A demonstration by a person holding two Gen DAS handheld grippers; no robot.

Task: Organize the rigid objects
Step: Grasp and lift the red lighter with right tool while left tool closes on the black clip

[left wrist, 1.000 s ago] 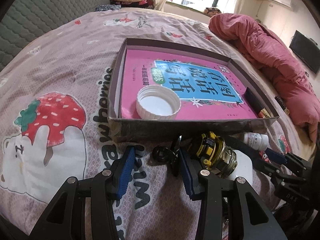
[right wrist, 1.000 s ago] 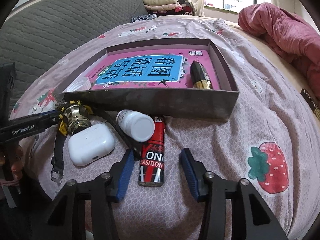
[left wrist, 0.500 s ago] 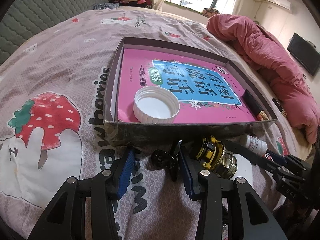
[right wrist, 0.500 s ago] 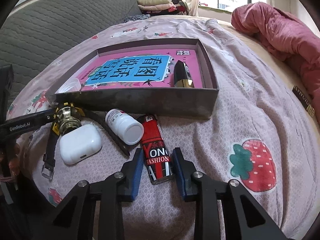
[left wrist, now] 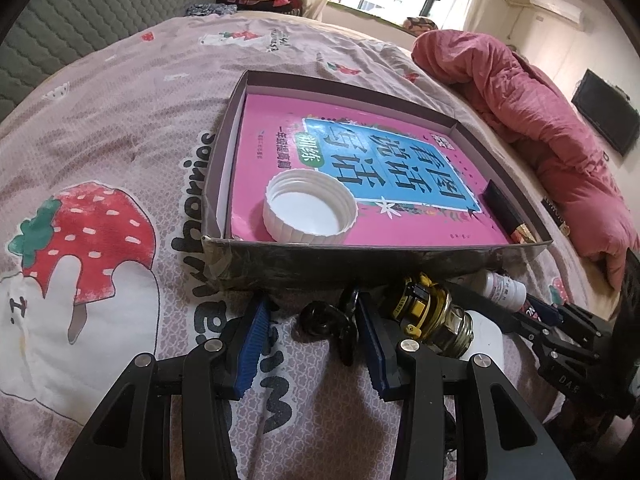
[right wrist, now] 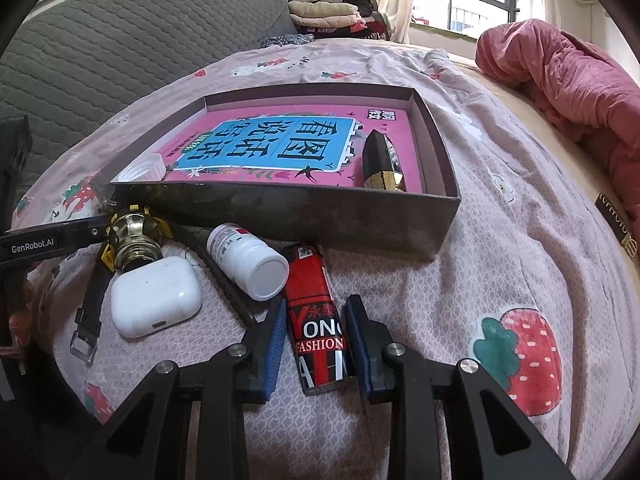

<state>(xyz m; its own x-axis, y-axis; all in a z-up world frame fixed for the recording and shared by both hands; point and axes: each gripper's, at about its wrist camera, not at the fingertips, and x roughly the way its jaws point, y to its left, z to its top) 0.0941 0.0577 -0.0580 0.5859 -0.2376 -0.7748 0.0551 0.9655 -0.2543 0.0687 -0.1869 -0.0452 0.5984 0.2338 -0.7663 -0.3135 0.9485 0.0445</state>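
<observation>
A shallow dark box on the bed holds a pink book, a white cap and a black-and-gold lipstick. In front of it lie a small black clip, a brass and yellow lamp socket, a white earbud case, a white pill bottle and a red lighter. My left gripper is open around the black clip. My right gripper has its jaws closed against both sides of the red lighter, which lies on the sheet.
A black strap with a buckle lies under the socket and case. A pink quilt is bunched at the right. A grey padded headboard stands behind. The strawberry-print sheet spreads to the left.
My right gripper moved forward and closed from wide open onto the red lighter. My left gripper edged forward around the black clip, staying open.
</observation>
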